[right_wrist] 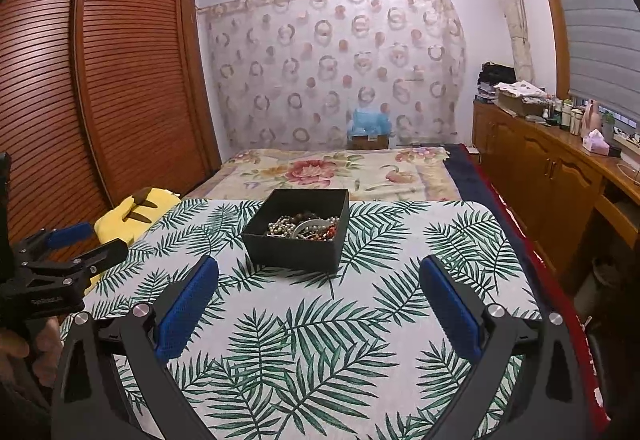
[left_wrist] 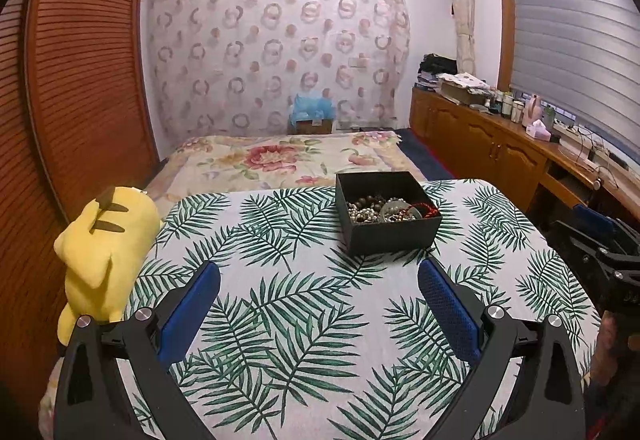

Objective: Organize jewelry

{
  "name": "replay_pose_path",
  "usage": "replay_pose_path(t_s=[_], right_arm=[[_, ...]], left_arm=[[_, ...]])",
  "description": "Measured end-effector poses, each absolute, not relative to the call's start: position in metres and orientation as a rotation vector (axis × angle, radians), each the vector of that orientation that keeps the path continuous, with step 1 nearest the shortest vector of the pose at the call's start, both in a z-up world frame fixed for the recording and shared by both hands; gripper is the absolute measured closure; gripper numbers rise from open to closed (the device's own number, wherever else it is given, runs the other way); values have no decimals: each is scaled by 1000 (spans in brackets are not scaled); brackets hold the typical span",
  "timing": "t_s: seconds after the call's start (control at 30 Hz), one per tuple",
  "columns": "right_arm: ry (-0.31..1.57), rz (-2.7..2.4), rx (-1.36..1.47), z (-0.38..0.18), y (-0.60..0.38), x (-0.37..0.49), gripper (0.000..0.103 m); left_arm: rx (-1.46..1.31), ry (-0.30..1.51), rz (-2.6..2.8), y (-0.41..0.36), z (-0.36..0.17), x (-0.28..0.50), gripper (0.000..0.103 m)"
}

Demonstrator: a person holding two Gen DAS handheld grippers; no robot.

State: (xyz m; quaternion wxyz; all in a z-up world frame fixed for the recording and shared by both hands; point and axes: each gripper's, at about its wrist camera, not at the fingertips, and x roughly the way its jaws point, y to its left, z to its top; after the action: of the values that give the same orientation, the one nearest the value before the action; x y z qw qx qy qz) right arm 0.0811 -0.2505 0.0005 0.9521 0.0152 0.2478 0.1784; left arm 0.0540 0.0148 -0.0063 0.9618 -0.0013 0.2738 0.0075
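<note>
**Jewelry box ahead of two released hand-held grippers**

The jewelry (left_wrist: 382, 209) lies as a tangled heap inside a black open box (left_wrist: 394, 238): pearl-like strands, dark brown beads, a pale ring-shaped piece and something with red thread. The single pieces are too small to tell apart. The box stands on the counter (left_wrist: 280, 320), which is covered with a white cloth printed with green palm leaves. It is in the far half of the counter, ahead of both grippers and apart from them.

The left hand-held gripper (left_wrist: 319, 278) is released: its two blue-padded fingers stand wide apart, with only the leaf cloth between them. The box is ahead of it and a little toward its right finger. The right hand-held gripper (right_wrist: 319, 272) is also released, its jaws fully spread and nothing between them. The box is ahead of it, a little toward its left finger. Neither gripper touches the box.

In the right wrist view, the left gripper shows at the left edge with a hand (right_wrist: 24, 348) under it.

To the left of the left gripper, a yellow plush toy (left_wrist: 106, 244) rests at the counter's edge. Beyond the counter is a bed (left_wrist: 280, 159) with a flowered blanket. On the left stands a wooden slatted wardrobe (left_wrist: 80, 79), and on the right a long wooden cabinet (left_wrist: 480, 135) carries many small items.
</note>
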Motion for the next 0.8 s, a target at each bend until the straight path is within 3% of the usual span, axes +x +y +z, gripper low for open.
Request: replay_pose_path(t_s=[0.8], right_arm=[[505, 356, 25, -2, -246, 83, 2]], left_arm=[[3, 539, 13, 8, -5, 52, 7]])
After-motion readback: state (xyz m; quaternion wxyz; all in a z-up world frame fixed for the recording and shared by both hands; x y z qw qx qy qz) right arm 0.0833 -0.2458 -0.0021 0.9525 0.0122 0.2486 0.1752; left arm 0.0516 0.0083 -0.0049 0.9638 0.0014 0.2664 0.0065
